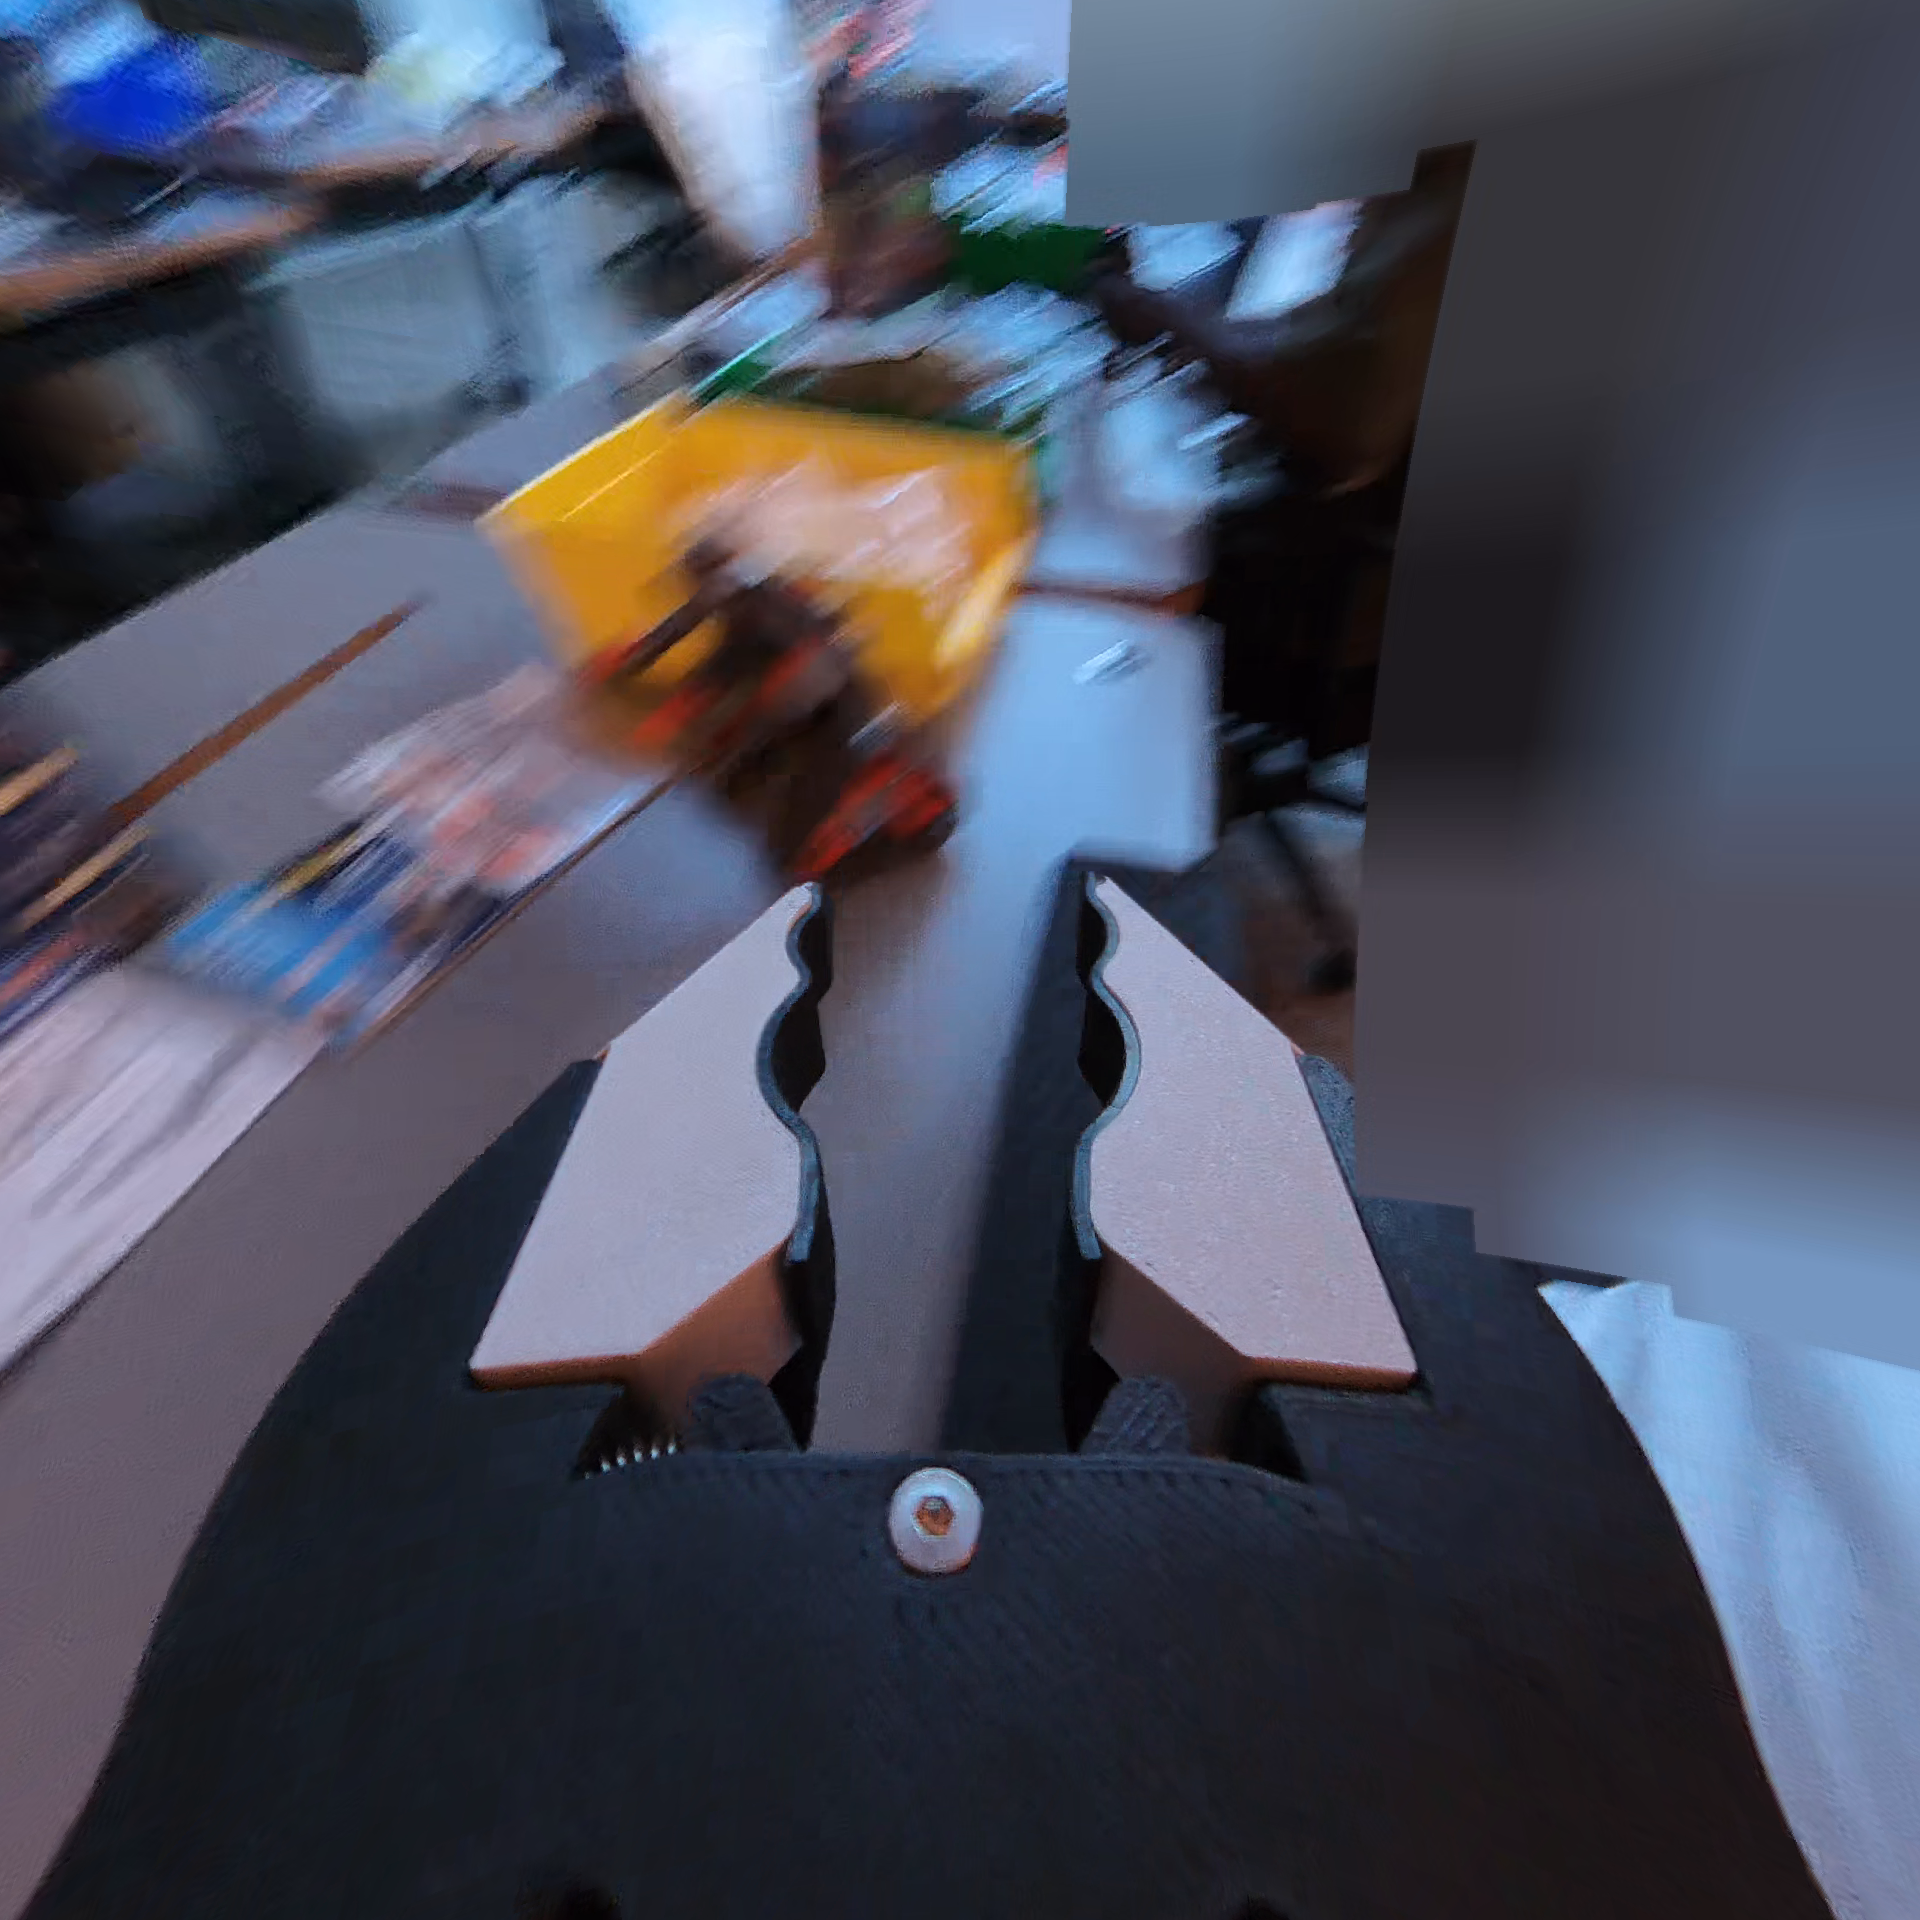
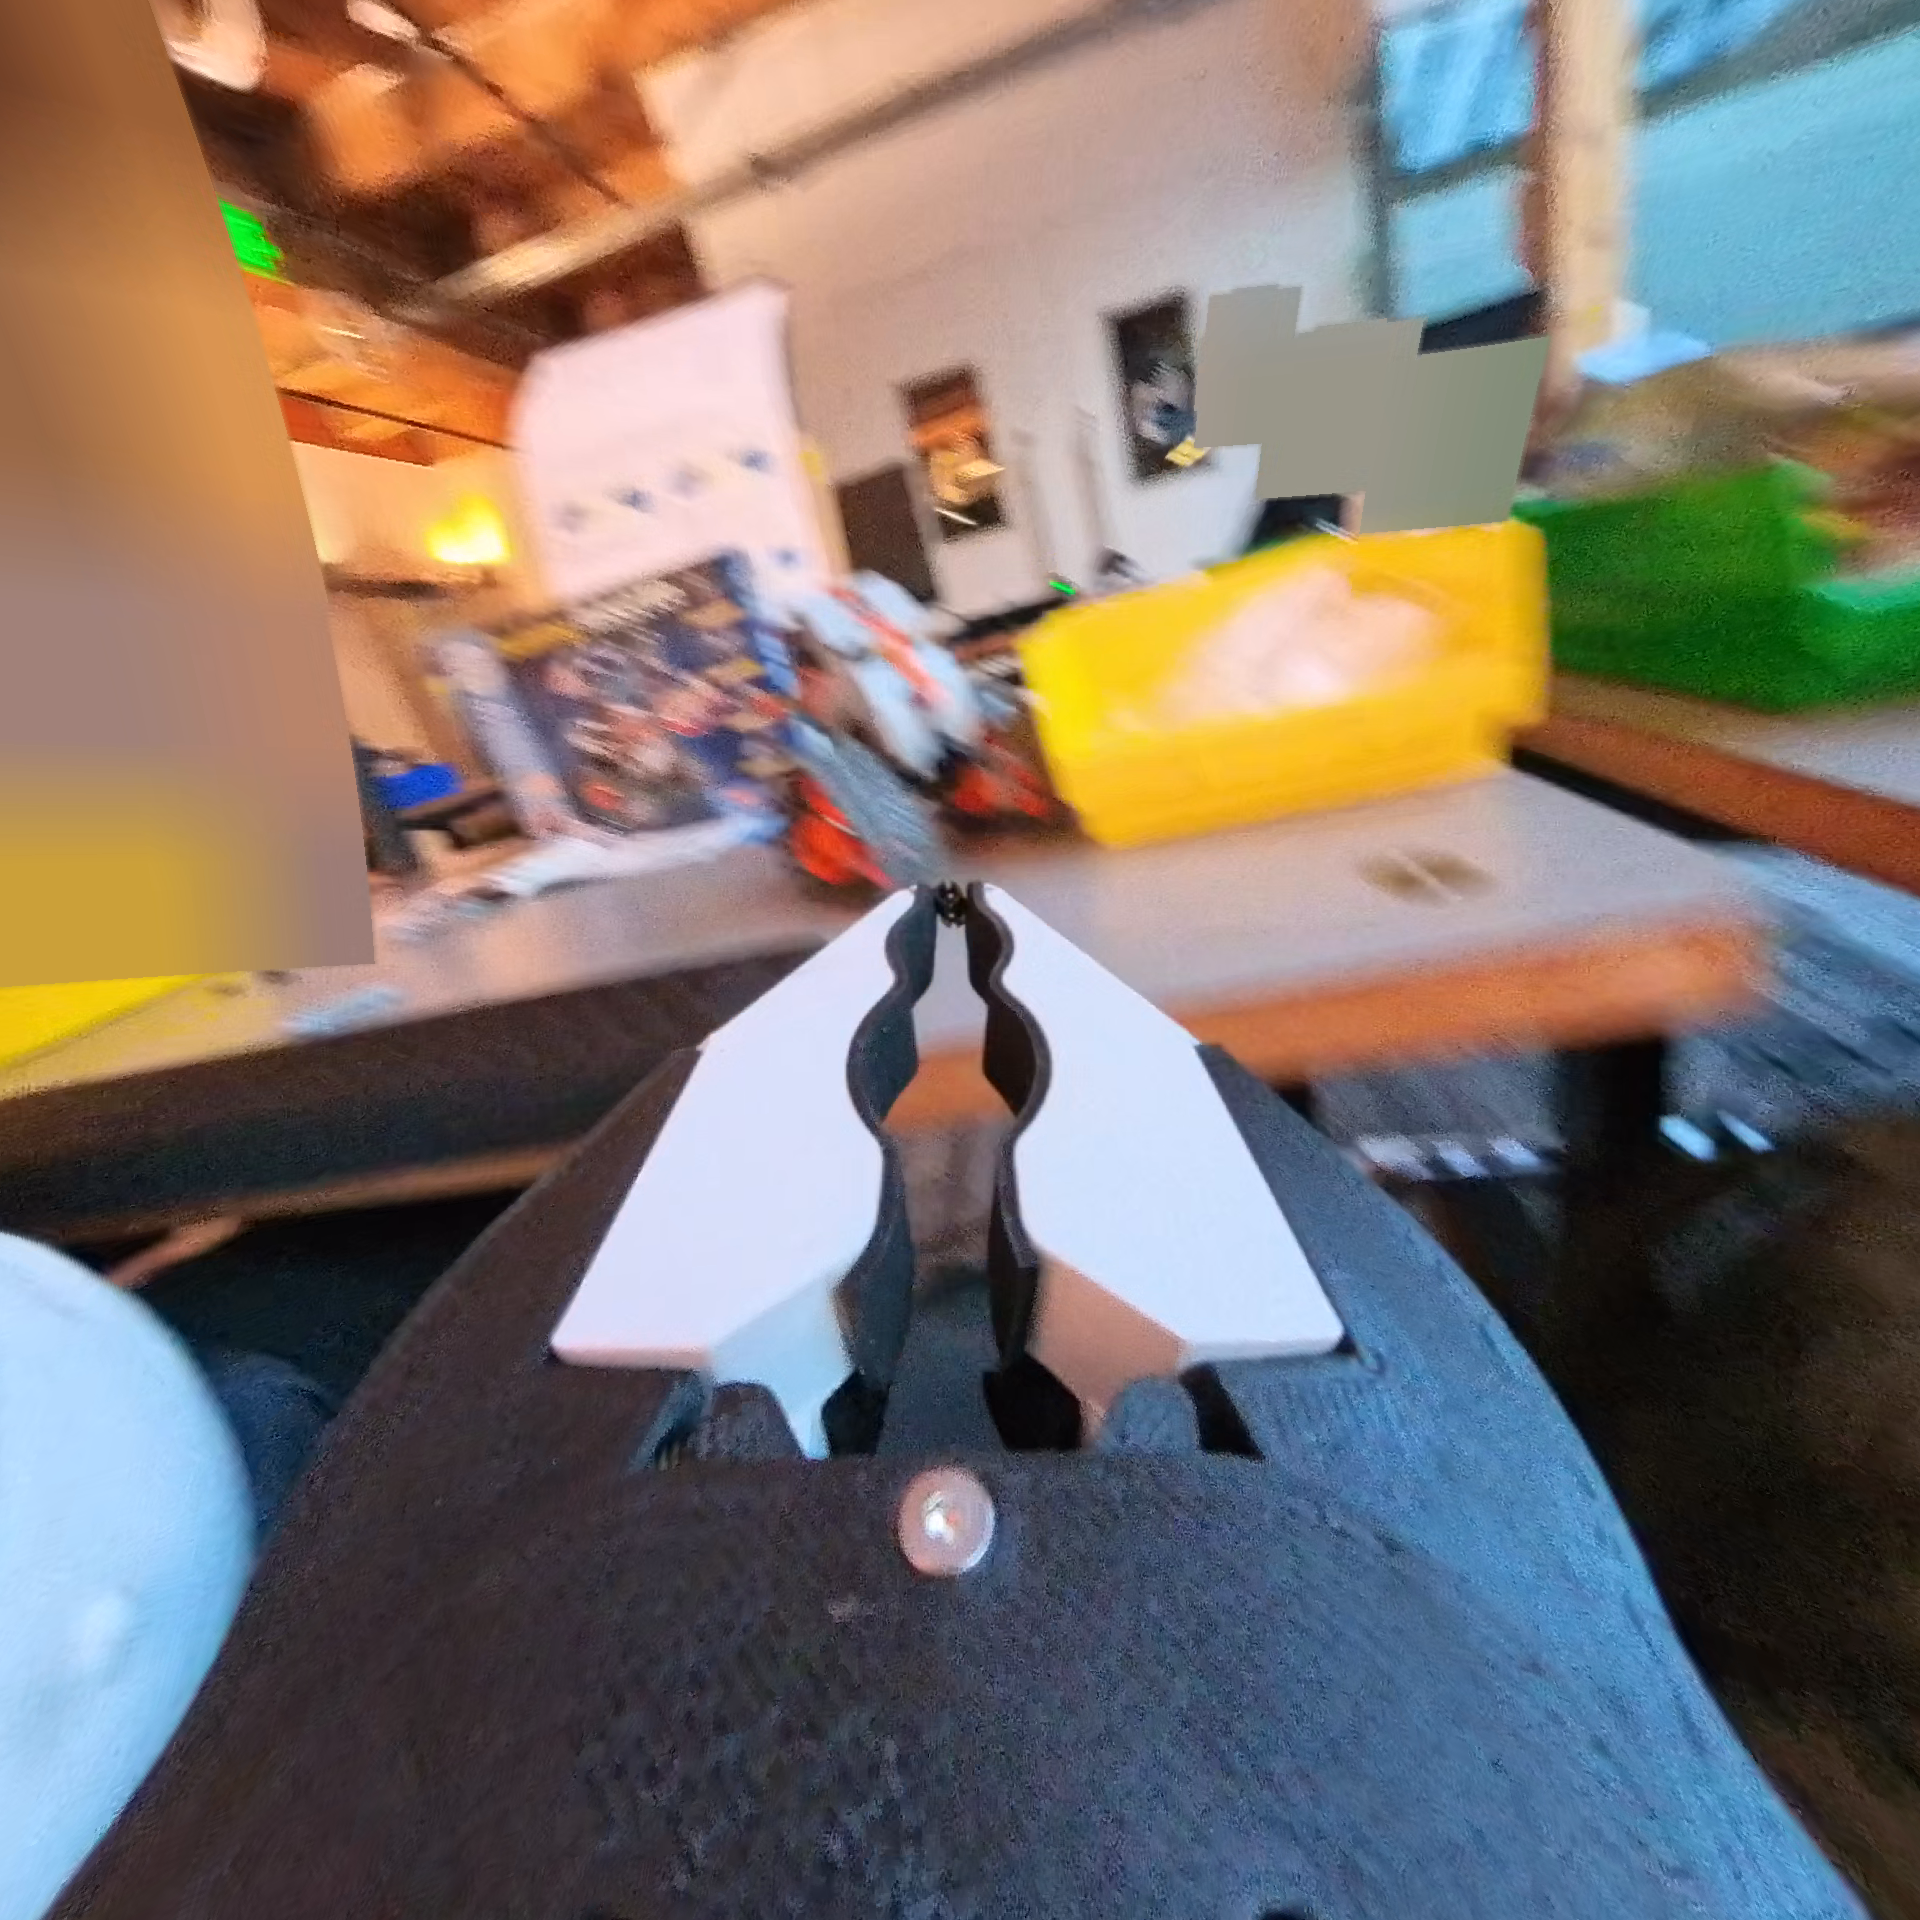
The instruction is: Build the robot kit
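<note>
Both views are motion-blurred. My left gripper (image 1: 951, 891) is open and empty, held above a grey table (image 1: 436, 1039), pointing toward a red and black model (image 1: 868, 805) and a yellow bin (image 1: 623, 540) behind it. My right gripper (image 2: 948, 902) is shut on a tiny black piece (image 2: 948, 900) pinched at its tips. It hangs in front of the table's near edge (image 2: 1351, 1013), level with the red, black and white model (image 2: 883, 769). The yellow bin (image 2: 1278, 727) stands to the model's right and holds pale contents.
A green bin (image 2: 1714, 613) stands right of the yellow one. A colourful printed box (image 2: 644, 707) leans left of the model, and flat printed sheets (image 1: 260, 935) lie on the table's left part. White cloth (image 1: 1766, 1558) shows at lower right.
</note>
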Motion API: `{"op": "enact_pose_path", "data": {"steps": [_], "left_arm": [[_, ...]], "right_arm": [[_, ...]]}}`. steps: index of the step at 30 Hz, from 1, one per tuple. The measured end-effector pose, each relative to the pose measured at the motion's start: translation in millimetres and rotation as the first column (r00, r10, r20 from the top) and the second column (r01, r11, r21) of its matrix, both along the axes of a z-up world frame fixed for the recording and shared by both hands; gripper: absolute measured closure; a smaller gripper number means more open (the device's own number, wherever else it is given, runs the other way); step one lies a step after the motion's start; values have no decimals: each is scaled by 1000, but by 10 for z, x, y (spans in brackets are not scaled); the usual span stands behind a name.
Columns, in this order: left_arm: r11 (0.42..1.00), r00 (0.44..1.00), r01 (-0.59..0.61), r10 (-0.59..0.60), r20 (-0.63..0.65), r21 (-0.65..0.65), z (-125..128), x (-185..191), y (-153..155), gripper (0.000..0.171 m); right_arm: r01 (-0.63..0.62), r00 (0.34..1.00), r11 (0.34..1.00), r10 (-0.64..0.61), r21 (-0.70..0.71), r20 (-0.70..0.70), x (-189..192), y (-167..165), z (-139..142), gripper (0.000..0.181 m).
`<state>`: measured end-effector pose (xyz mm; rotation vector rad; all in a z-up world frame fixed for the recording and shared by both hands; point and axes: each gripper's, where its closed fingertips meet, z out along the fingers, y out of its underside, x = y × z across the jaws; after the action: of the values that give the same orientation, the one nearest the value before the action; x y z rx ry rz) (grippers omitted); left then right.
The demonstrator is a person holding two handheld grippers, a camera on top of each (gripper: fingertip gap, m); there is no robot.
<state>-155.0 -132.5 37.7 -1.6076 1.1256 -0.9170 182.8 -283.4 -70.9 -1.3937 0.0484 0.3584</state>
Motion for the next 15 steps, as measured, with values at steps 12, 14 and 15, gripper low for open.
{"op": "enact_pose_path", "data": {"steps": [12,14,15], "left_arm": [[981,968,-188,176,-176,-51,-1080,-1709,138,141],[974,971,-195,175,-160,-113,-1168,-1633,212,140],[972,970,-195,171,-171,-131,-1209,-1593,244,139]], "right_arm": [[-878,472,477,852,-36,-227,-3803,1867,758,177],[-898,439,422,865,-123,-244,-4048,2105,625,177],[-913,405,378,880,-151,-246,-4153,2168,575,177]]}}
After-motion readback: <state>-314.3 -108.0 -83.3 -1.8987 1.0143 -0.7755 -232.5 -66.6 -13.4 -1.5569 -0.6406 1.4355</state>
